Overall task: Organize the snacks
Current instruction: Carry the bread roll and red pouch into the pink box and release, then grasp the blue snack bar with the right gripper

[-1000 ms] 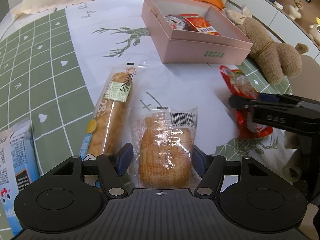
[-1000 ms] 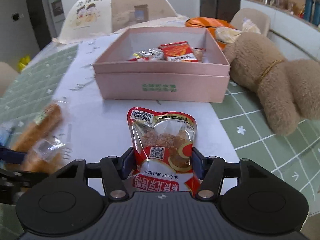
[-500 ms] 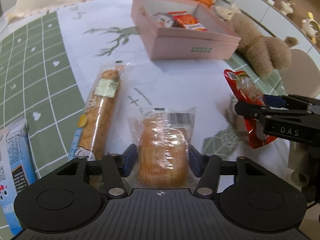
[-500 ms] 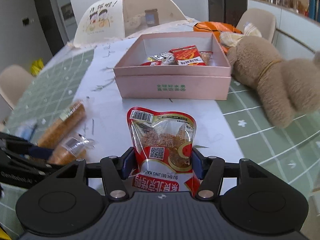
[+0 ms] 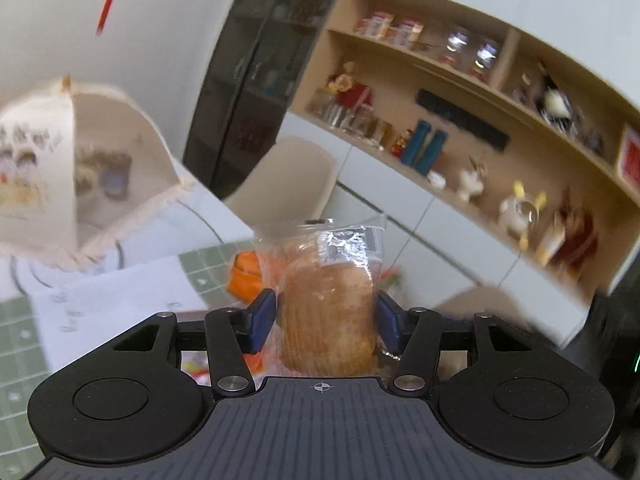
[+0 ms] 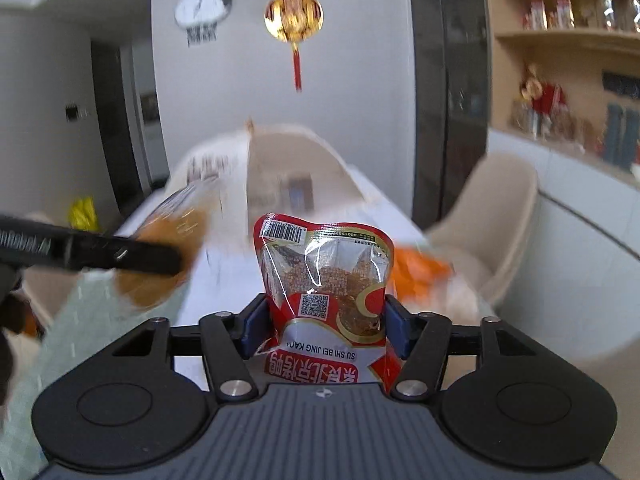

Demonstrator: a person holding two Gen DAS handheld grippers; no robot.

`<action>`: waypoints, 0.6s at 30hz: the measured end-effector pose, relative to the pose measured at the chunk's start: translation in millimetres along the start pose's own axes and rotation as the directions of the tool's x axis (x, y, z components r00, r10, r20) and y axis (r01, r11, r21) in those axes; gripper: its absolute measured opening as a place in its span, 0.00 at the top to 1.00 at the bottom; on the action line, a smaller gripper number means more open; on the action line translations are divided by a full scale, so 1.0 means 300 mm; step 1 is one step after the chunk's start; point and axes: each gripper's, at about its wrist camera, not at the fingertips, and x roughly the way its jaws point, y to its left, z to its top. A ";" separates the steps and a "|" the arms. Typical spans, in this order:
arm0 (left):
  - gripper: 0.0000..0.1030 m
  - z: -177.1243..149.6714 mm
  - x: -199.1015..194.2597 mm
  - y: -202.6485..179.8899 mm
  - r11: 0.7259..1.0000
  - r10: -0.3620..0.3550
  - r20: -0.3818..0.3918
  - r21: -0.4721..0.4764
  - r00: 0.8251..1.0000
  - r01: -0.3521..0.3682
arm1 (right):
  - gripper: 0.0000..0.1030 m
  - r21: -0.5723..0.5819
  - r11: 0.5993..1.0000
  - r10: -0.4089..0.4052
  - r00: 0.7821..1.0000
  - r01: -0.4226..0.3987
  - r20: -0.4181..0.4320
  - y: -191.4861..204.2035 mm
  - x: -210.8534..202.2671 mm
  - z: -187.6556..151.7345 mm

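Bread [image 5: 328, 312] in a clear plastic wrapper, one piece, pinched at both sides by the blue-padded fingers [image 5: 262, 320] of the left gripper [image 5: 326, 322] and held up off the desk [image 5: 120, 292], its barcode end uppermost. Red snack pouch [image 6: 326, 292], one, with a clear window showing brown contents, a barcode at its top edge and a square code on the front, pinched between the blue fingers [image 6: 253, 328] of the right gripper [image 6: 324, 330] and standing upright above the desk, its printed label upside down to the camera. Same bread seen from the right wrist view as a blurred orange-brown shape [image 6: 168, 256] at the left, gripped by the black arm of the left gripper [image 6: 120, 254], raised level with the pouch and well apart from it. Desk covered in a white and green checked cloth [image 5: 16, 344]. Domed mesh food cover [image 5: 80, 176] with cartoon print, at the far end of the desk. Orange bag [image 5: 248, 276], blurred, on the desk behind the bread. Beige chair [image 5: 288, 184] beyond the desk edge. Wall shelves [image 5: 480, 128] with jars and figurines. Red and gold hanging ornament [image 6: 294, 20] and wall clock [image 6: 202, 6] on the white wall.
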 end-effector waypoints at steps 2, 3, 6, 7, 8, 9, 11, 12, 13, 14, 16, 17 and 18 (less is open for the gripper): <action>0.47 0.046 0.107 0.054 0.997 0.035 -0.092 -0.067 0.995 -0.041 | 0.18 -0.010 1.000 0.000 0.999 -0.001 -0.039 -0.010 0.094 0.053; 0.47 0.047 0.132 0.076 0.995 0.040 -0.093 -0.086 0.995 -0.048 | 0.18 -0.019 0.999 -0.032 0.998 0.031 -0.058 -0.016 0.138 0.063; 0.47 -0.008 0.185 0.132 0.998 0.030 -0.107 -0.054 0.994 -0.036 | 0.18 -0.045 0.990 -0.134 0.989 0.131 -0.069 -0.045 0.188 0.023; 0.47 -0.040 0.190 0.160 0.997 0.028 -0.108 -0.068 0.994 -0.036 | 0.18 -0.035 0.990 -0.136 0.988 0.133 -0.076 -0.059 0.196 -0.005; 0.47 -0.077 0.186 0.197 0.994 0.039 -0.113 -0.094 0.993 -0.049 | 0.18 -0.023 0.992 -0.128 0.987 0.126 -0.094 -0.075 0.206 -0.039; 0.47 -0.125 0.178 0.236 0.989 0.065 -0.126 -0.124 0.990 -0.081 | 0.18 -0.012 0.992 -0.123 0.985 0.122 -0.124 -0.088 0.222 -0.075; 0.47 -0.212 0.136 0.298 0.979 0.129 -0.146 -0.140 0.981 -0.150 | 0.18 -0.004 0.993 -0.114 0.978 0.115 -0.175 -0.099 0.242 -0.140; 0.47 -0.261 0.103 0.321 0.974 0.167 -0.162 -0.128 0.973 -0.189 | 0.18 -0.006 0.994 -0.111 0.974 0.112 -0.200 -0.100 0.255 -0.178; 0.47 -0.323 0.068 0.343 0.965 0.216 -0.183 -0.110 0.959 -0.238 | 0.18 -0.010 0.994 -0.106 0.971 0.106 -0.216 -0.093 0.265 -0.210; 0.47 -0.374 0.039 0.362 0.956 0.251 -0.200 -0.102 0.947 -0.275 | 0.18 -0.014 0.995 -0.097 0.968 0.096 -0.233 -0.085 0.272 -0.242; 0.47 -0.474 -0.040 0.417 0.934 0.308 -0.236 -0.110 0.921 -0.341 | 0.18 -0.021 0.998 -0.067 0.961 0.063 -0.270 -0.058 0.283 -0.308; 0.47 -0.514 -0.076 0.436 0.921 0.337 -0.246 -0.117 0.909 -0.373 | 0.18 -0.028 0.998 -0.053 0.958 0.047 -0.282 -0.036 0.286 -0.333; 0.47 -0.556 -0.122 0.455 0.900 0.380 -0.249 -0.123 0.891 -0.418 | 0.18 -0.036 0.999 -0.041 0.956 0.032 -0.291 -0.012 0.286 -0.354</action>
